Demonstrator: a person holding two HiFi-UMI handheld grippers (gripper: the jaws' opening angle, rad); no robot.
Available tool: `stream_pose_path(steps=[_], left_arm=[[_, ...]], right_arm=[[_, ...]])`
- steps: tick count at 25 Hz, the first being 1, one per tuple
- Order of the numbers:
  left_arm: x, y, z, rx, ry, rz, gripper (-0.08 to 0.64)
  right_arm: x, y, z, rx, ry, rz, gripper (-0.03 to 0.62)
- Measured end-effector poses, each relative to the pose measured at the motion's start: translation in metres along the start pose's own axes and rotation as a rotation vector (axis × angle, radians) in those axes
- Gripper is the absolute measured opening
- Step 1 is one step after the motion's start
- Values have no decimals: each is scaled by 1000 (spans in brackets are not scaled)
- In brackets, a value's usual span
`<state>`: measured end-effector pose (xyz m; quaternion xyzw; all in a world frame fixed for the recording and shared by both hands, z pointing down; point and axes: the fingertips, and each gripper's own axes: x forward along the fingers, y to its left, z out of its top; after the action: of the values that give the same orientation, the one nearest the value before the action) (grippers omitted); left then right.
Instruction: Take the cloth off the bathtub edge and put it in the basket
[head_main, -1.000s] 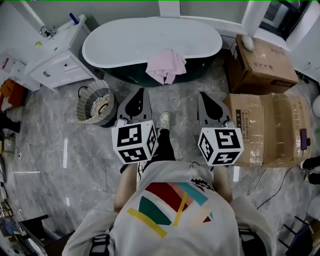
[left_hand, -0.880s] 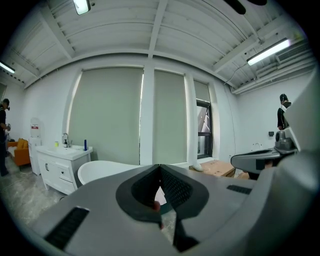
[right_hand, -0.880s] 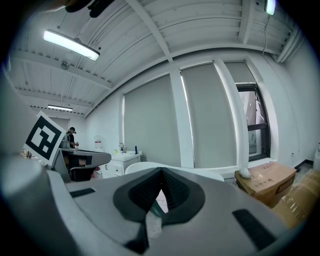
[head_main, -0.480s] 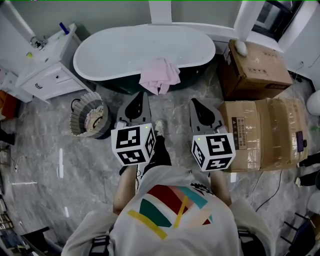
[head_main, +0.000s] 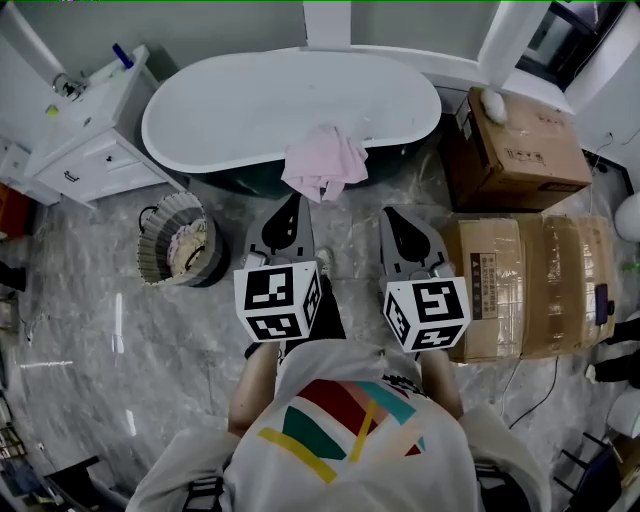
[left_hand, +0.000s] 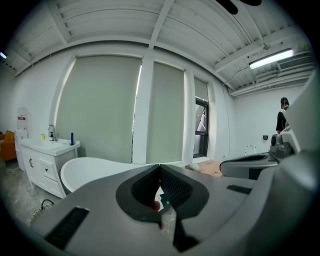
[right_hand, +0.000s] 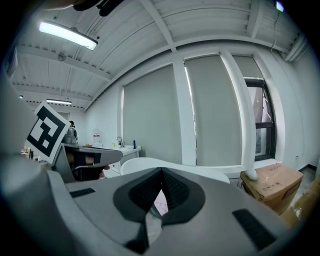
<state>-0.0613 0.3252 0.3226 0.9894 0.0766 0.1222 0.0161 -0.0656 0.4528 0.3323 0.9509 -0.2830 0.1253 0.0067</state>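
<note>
At the tub's near rim, both pairs of fingers are shut tight and hold nothing. The pink cloth (head_main: 323, 162) hangs bunched over the front edge of the white bathtub (head_main: 250, 110), and its lower folds spill down the dark outer wall toward us. It lies straight ahead of the left gripper (head_main: 292, 200), whose tip sits just short of the hanging hem. The right gripper (head_main: 392, 214) points past the cloth's right side and stands further off. We judge the left the nearer for the pick. The cloth's drape runs across the rim, from inside the tub down to the hem. The basket (head_main: 160, 228) stands on the floor to the left, beside the left gripper. Something pale already lies inside it, though we cannot tell what. Each gripper view shows the cloth only as a pink sliver behind closed fingers, and neither clearly shows the basket.
</note>
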Motion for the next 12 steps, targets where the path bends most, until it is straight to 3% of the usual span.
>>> stream_pose_path(steps=[6,12], left_arm=[[49,37,-8,-48,35,19,18],[103,88,1,-84,64,23,18]], right_arm=[[63,-3,-7,1,63,29,11],[140,-7,13,8,112,37,11]])
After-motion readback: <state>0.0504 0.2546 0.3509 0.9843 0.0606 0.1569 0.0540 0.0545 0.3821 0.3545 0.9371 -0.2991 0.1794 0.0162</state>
